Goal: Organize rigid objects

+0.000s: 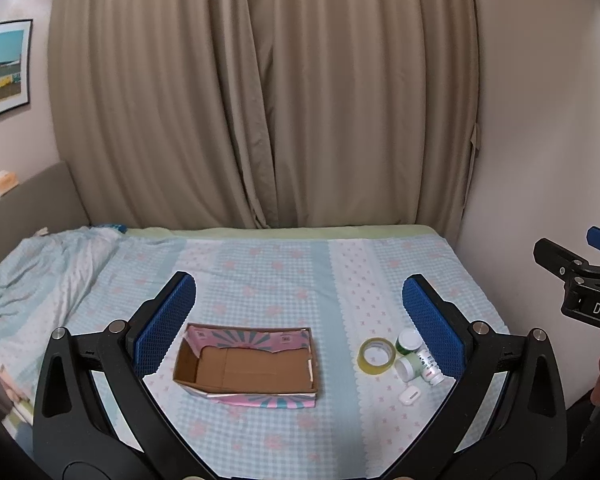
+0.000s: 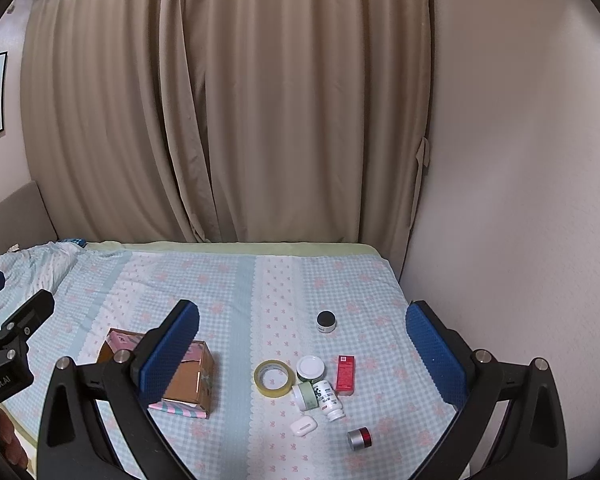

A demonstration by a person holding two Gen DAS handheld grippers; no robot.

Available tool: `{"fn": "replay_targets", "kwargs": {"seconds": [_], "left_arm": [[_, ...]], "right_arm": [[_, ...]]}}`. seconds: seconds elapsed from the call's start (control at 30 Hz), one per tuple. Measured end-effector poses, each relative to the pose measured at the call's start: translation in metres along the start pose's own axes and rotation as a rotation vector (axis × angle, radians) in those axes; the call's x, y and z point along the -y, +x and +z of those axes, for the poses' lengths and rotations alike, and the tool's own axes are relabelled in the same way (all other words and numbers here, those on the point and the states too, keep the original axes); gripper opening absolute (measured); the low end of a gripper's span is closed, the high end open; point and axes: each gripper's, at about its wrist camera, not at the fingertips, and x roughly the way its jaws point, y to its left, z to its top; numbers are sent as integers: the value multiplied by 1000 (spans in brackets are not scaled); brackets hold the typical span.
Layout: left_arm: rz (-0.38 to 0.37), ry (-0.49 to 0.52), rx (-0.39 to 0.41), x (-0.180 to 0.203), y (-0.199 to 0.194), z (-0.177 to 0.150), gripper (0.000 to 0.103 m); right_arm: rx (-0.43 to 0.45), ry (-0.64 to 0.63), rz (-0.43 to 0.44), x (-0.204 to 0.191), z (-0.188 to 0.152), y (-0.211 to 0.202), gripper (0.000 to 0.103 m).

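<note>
Where curtains (image 1: 260, 92) hang, checked bedsheet (image 1: 268, 276).

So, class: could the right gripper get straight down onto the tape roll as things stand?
Probably yes. The right gripper has its jaws wide open and empty, and the tape roll lies flat with nothing on top. A white-lidded jar crowds its right edge, though.
</note>
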Motion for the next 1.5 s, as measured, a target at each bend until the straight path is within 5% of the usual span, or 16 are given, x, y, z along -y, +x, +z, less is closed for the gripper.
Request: {"fn": "replay_targets", "kwargs": {"seconds": [1.5], "left_arm": [[-7,6,9,4,0,-7,102]], "right_arm": [[-3,18,4,0,-1,0,103]]}}
